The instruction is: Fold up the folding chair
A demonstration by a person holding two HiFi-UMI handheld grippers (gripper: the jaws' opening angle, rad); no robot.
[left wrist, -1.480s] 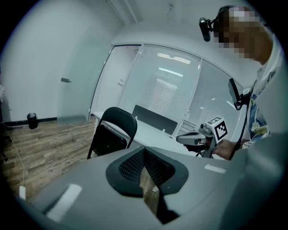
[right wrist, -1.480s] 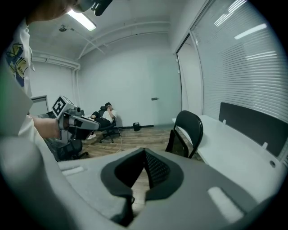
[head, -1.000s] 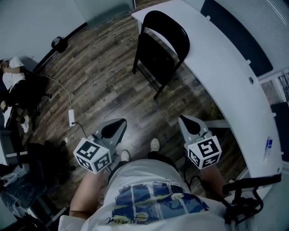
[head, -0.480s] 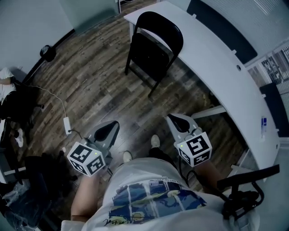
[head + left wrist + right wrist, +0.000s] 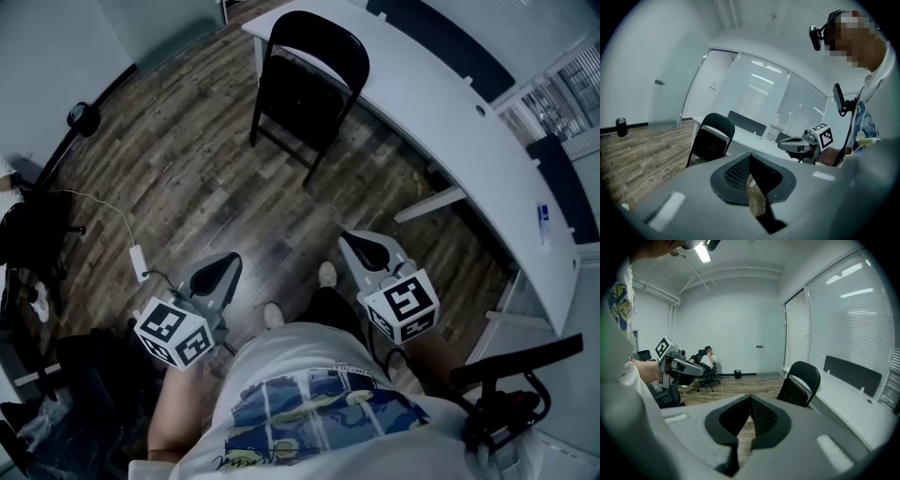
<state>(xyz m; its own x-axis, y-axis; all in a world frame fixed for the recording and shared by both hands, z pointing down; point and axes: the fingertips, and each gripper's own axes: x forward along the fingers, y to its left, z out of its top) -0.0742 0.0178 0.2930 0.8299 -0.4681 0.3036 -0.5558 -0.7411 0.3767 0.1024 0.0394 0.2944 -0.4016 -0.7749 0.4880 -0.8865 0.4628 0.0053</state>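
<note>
The long white desk (image 5: 450,122) runs along the right side of the room. The black folding chair (image 5: 309,89) stands at the far end, just beside the desk, unfolded on its legs; no folding step is done. The left gripper (image 5: 223,267) and right gripper (image 5: 364,246) are near the person, well apart from the chair, jaws together and empty. Approach, grasp and fold all remain.
</note>
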